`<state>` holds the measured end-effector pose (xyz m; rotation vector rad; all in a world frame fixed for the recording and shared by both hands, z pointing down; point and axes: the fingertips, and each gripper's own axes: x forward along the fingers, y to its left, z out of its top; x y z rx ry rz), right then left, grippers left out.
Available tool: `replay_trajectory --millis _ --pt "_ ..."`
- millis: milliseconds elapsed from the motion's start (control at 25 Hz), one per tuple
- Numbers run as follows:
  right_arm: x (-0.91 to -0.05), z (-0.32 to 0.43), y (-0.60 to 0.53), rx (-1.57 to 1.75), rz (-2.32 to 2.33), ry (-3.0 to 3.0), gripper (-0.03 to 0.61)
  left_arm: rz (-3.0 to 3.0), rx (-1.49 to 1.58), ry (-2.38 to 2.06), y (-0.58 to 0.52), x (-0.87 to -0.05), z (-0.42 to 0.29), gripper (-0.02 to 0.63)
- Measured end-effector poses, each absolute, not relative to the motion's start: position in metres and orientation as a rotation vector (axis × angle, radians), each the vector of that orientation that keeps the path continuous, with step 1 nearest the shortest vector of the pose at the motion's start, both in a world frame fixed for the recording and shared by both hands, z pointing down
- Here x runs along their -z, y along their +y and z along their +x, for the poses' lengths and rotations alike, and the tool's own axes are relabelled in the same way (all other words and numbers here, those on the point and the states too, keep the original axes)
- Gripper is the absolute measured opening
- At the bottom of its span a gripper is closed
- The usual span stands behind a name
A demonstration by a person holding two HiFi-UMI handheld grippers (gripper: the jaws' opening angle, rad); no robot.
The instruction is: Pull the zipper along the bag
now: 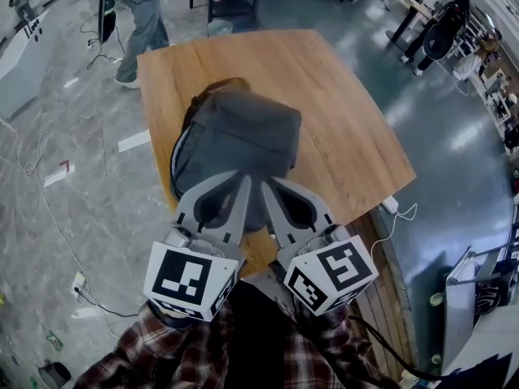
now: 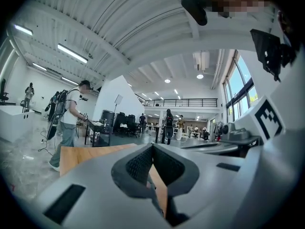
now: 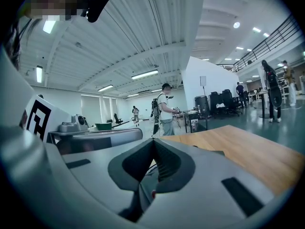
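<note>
A grey backpack lies on the wooden table, close to the table's front left. Its zipper does not show from here. Both grippers hover side by side over the bag's near end, jaws pointing away from me. My left gripper has its jaws pressed together, and the left gripper view shows the left gripper shut with nothing between the pads. My right gripper sits just beside it, and the right gripper view shows the right gripper shut and empty too. Both gripper views look out across the hall, not at the bag.
A person stands on the floor past the table's far left corner. A white power strip hangs at the table's right edge. Cables trail over the floor on the left. Desks and other people fill the hall's far side.
</note>
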<state>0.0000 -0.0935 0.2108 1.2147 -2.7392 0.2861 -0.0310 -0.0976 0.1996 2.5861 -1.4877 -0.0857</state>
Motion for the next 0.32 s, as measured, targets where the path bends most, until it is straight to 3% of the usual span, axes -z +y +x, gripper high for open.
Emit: replay_trajectory --millis 320 --pt "-0.2159 -0.0018 -0.0927 -0.299 1.224 -2.736 0.011 2.596 0.085 -1.481 -0.0985 -0.202 -0.0311 0.012"
